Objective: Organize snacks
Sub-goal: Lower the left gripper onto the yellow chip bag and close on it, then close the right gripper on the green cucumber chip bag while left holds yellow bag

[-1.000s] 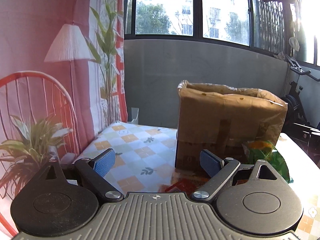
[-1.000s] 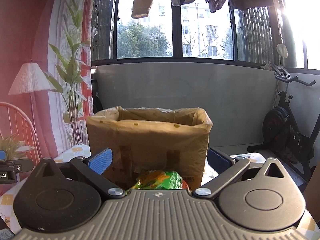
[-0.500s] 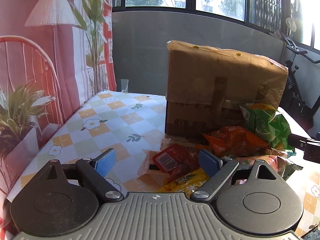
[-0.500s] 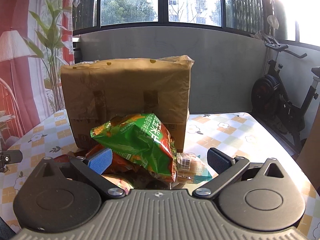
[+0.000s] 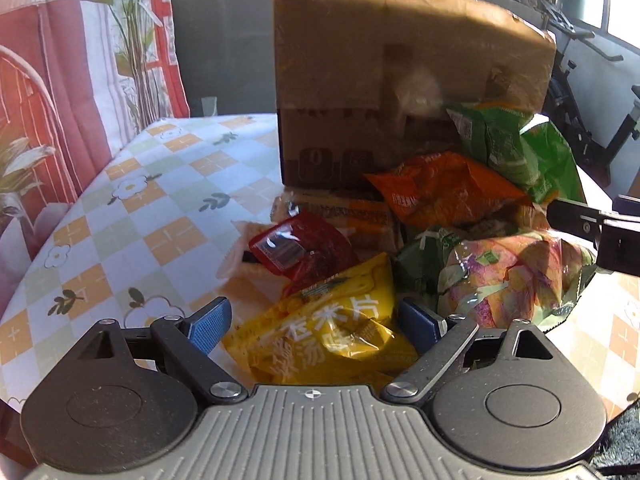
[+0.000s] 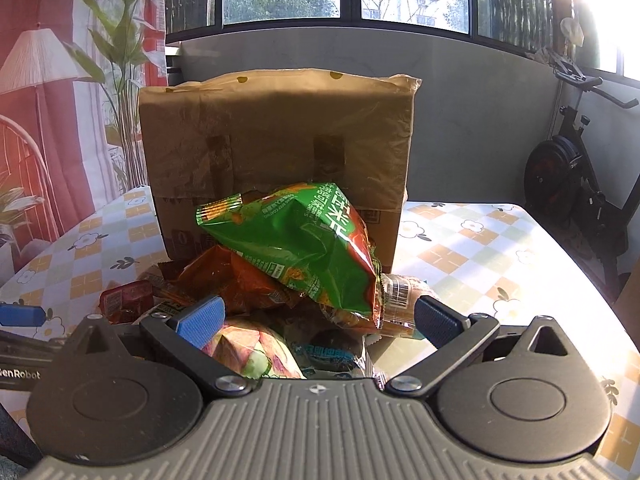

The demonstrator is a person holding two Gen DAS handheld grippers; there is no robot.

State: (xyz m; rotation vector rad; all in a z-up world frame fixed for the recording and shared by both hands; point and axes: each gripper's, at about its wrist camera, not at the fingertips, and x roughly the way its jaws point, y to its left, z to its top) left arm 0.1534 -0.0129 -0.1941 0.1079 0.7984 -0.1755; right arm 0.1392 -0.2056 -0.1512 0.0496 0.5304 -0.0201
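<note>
Left gripper (image 5: 310,322) fingers spread, yellow snack bag (image 5: 332,332) between them, unpinched. Right gripper (image 6: 318,320) fingers spread, green snack bag (image 6: 304,244) just beyond. Cardboard box (image 6: 276,140) behind pile on worktop (image 6: 480,248).

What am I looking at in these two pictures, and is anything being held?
Each picture comes from a camera mounted on a hand-held gripper that a person carries, looking forward along its two blue-padded fingers. The left hand-held gripper is open around a yellow snack bag, not closed on it. The right hand-held gripper is open above the pile, holding nothing. On the checked tablecloth lie a green bag, an orange bag and a red packet, before a cardboard box.
</note>
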